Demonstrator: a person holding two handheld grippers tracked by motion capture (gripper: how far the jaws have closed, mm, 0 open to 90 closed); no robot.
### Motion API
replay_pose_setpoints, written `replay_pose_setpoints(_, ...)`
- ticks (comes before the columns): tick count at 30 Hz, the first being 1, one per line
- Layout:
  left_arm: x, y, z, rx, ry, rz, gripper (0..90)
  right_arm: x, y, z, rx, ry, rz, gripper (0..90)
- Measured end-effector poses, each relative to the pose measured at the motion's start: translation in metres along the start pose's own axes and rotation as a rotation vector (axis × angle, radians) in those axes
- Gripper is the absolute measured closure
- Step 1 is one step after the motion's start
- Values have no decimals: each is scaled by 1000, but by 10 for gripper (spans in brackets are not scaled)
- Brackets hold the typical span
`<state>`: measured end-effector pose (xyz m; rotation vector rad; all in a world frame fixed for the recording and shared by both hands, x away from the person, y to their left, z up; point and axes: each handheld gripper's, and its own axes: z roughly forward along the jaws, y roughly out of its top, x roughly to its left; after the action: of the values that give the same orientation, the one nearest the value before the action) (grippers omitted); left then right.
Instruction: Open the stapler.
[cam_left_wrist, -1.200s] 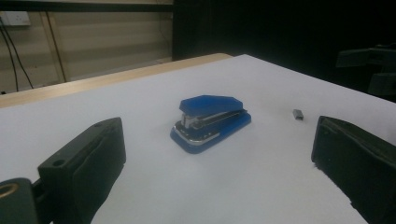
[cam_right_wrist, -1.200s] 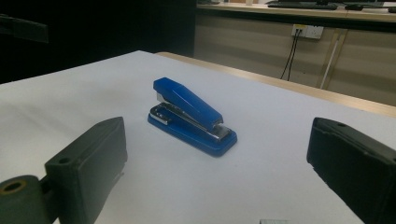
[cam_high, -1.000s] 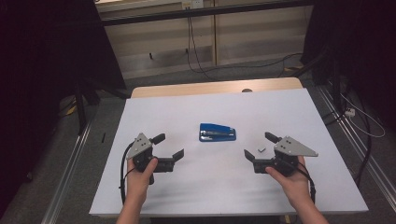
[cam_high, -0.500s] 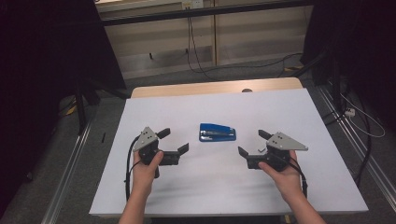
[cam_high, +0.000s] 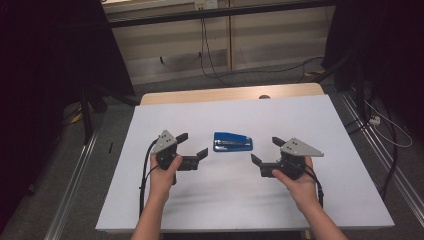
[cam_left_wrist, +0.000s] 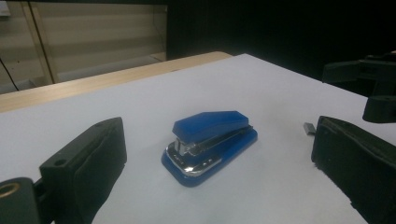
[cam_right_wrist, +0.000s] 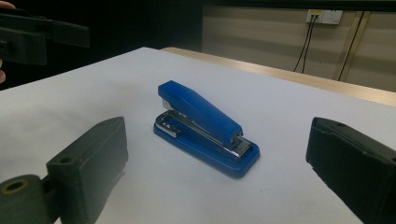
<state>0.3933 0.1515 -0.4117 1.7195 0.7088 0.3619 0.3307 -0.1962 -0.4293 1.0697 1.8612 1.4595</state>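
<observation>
A blue stapler (cam_high: 232, 141) with a metal inner part lies flat at the middle of the white table top (cam_high: 225, 200). My left gripper (cam_high: 192, 144) is held just left of it, open, its jaws pointing at the stapler and holding nothing. My right gripper (cam_high: 265, 150) is just right of it, also open and holding nothing. In the left gripper view the stapler (cam_left_wrist: 210, 140) lies a little ahead, between the two wide-apart jaws. The right gripper view has the stapler (cam_right_wrist: 205, 126) ahead of its spread jaws in the same way.
A small grey piece (cam_left_wrist: 309, 128) lies on the table right of the stapler. A bare wooden strip (cam_high: 225, 94) runs along the table's far edge. Cables (cam_high: 210, 55) hang at the wall behind, and dark stands flank the table.
Both hands have moved their grippers forward and inward, towards the stapler from either side. The stapler has not moved, and both grippers stay open.
</observation>
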Motion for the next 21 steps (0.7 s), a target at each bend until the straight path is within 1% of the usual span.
replay_pose_setpoints(3,3,5,2,10,14,13,32,0,1,3,6,3,-10,52)
replay_pose_setpoints(9,4,8,7,-1,8,4,32,1,4,9,14,3,-17,53)
replay_pose_setpoints(11,6,8,9,7,11,6,32,2,5,10,15,9,-11,63)
replay_pose_setpoints(12,7,9,12,21,12,11,32,3,5,12,16,12,-8,66)
replay_pose_setpoints(13,8,10,13,19,10,13,32,3,6,12,16,14,-8,66)
replay_pose_setpoints(16,9,14,17,14,-2,1,32,5,8,16,22,17,-18,69)
replay_pose_setpoints(18,10,17,19,17,-7,0,31,6,8,18,30,18,-25,69)
replay_pose_setpoints(20,12,19,21,24,-7,-3,30,6,10,21,31,21,-29,73)
replay_pose_setpoints(21,14,20,22,30,2,-1,30,6,10,22,32,22,-28,78)
